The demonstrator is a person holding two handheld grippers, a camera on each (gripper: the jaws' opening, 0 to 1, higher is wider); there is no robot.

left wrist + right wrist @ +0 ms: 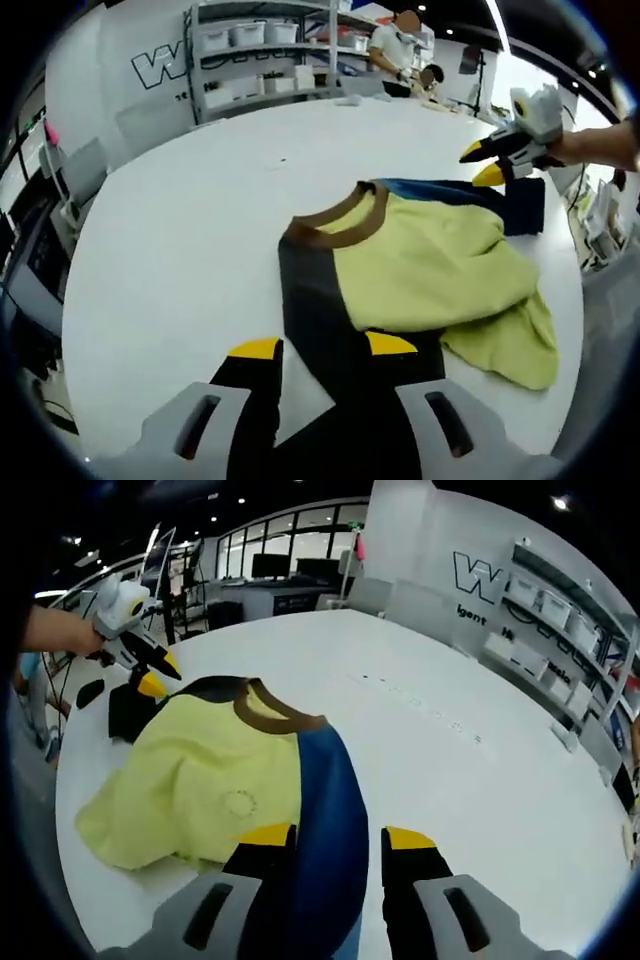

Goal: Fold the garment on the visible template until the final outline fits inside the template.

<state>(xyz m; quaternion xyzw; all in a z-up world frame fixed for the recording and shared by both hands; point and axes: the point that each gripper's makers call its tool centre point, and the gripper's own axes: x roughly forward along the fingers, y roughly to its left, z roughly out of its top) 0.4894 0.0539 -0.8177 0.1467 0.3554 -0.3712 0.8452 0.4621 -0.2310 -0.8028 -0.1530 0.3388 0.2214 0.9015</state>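
- Both jaw pairs stand apart, gripping nothing: left gripper (322, 347) over the garment's (420, 270) dark sleeve, right gripper (338, 836) over its blue sleeve.
- Garment lies crumpled on the white table (190, 240).

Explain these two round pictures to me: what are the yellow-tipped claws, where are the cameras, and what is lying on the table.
Each picture comes from a camera riding on a hand-held two-jaw gripper. A person holds one gripper in each hand.

In the left gripper view, the left gripper stands open over the shirt's dark sleeve. The right gripper shows at the far side.

In the right gripper view, the right gripper stands open over the blue sleeve.

The yellow shirt with a brown collar lies rumpled on a white round table. Nothing is visibly gripped.
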